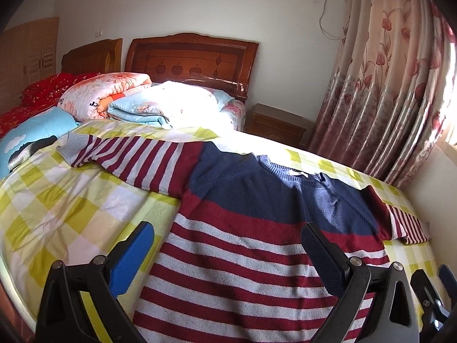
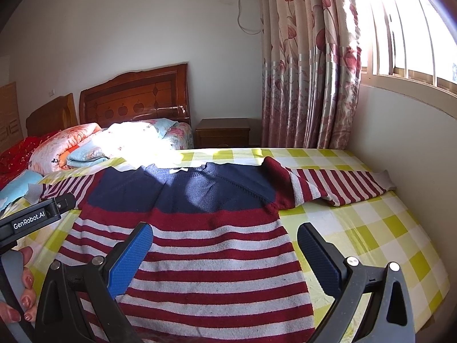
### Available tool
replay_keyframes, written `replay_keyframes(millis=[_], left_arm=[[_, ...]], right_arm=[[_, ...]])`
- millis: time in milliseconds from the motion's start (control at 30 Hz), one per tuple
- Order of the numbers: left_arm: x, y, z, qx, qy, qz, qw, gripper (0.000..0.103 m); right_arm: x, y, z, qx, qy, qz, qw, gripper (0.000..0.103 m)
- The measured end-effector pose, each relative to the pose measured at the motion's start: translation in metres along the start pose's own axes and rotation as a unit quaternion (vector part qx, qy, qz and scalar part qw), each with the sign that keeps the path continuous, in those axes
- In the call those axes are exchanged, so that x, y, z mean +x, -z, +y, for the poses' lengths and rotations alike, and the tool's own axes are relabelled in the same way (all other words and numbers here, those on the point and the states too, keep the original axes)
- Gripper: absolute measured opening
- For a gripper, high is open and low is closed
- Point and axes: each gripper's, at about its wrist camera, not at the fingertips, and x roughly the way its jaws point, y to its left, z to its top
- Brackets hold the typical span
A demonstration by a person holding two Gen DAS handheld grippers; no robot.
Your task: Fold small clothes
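Observation:
A small knit sweater (image 1: 242, 245) lies flat on the checked bedsheet (image 1: 57, 200), navy at the shoulders, maroon and grey stripes below, both sleeves spread out sideways. My left gripper (image 1: 228, 240) hovers open over its lower left body, blue pads wide apart, nothing between them. The same sweater (image 2: 214, 228) fills the right wrist view, where my right gripper (image 2: 225, 240) is also open above its lower right body. The right sleeve (image 2: 342, 185) reaches toward the wall. The left gripper's body (image 2: 31, 220) and a hand (image 2: 25, 285) show at the left edge.
Folded quilts (image 1: 128, 100) are piled near the wooden headboard (image 1: 191, 60). A blue garment (image 1: 28, 140) lies at the far left. A nightstand (image 2: 222, 133), flowered curtain (image 2: 308, 71) and white wall (image 2: 400, 157) bound the bed on the right.

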Motion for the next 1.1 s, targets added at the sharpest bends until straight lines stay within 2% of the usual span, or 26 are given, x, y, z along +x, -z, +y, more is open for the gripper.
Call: replay_keyframes(millis=[133,433,733,833,1033,1100], left_arm=[[0.0,-0.002,0.008,-0.005,-0.006,-0.014,0.9999,0.103],[0.007,-0.001,0.006,0.03,-0.042,-0.092,0.9945,0.103],[0.013,0.027,-0.002,0.06,-0.087,-0.129,0.986,0.103],[0.005,0.029,-0.003,0.053,-0.093,-0.159,0.9815,0.103],[-0.004,0.03,0.002,0.033,-0.114,-0.178,0.9768,0.103],[-0.003,0.03,0.005,0.025,-0.119,-0.171,0.9778,0.103]], right_arm=[[-0.001,0.0,-0.003,0.006,-0.002,-0.005,1.0,0.103],[-0.005,0.002,0.0,-0.004,-0.001,-0.019,1.0,0.103],[0.002,0.008,-0.006,-0.004,0.0,-0.013,1.0,0.103],[0.004,0.012,-0.006,-0.008,0.0,-0.01,1.0,0.103],[0.004,0.015,-0.005,-0.011,-0.004,-0.013,1.0,0.103],[0.003,0.014,-0.004,-0.012,-0.004,-0.015,1.0,0.103]])
